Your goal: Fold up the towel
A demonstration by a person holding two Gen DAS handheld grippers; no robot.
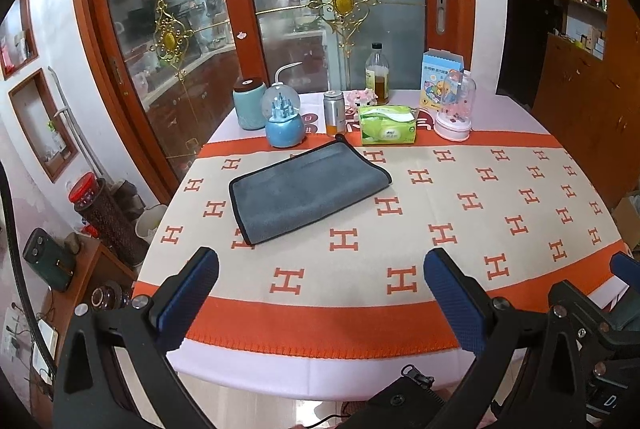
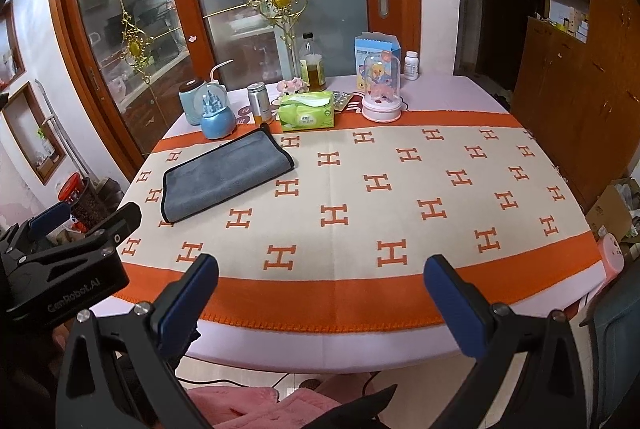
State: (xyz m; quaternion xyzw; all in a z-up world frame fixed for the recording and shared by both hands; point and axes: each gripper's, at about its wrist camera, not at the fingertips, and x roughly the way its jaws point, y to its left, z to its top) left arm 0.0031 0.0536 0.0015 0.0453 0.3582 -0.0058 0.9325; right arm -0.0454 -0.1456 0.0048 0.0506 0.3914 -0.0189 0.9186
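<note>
Grey towel lies folded toward the table's far left corner, well apart from both claws, left and right, each spread wide and empty above the near edge.

Orange-framed glass doors, wooden cabinets

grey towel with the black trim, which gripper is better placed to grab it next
Probably the left gripper. The grey black-trimmed towel lies almost straight ahead of its open fingers, while it sits far off to the left of the right gripper. Both are open and well short of it.
</note>
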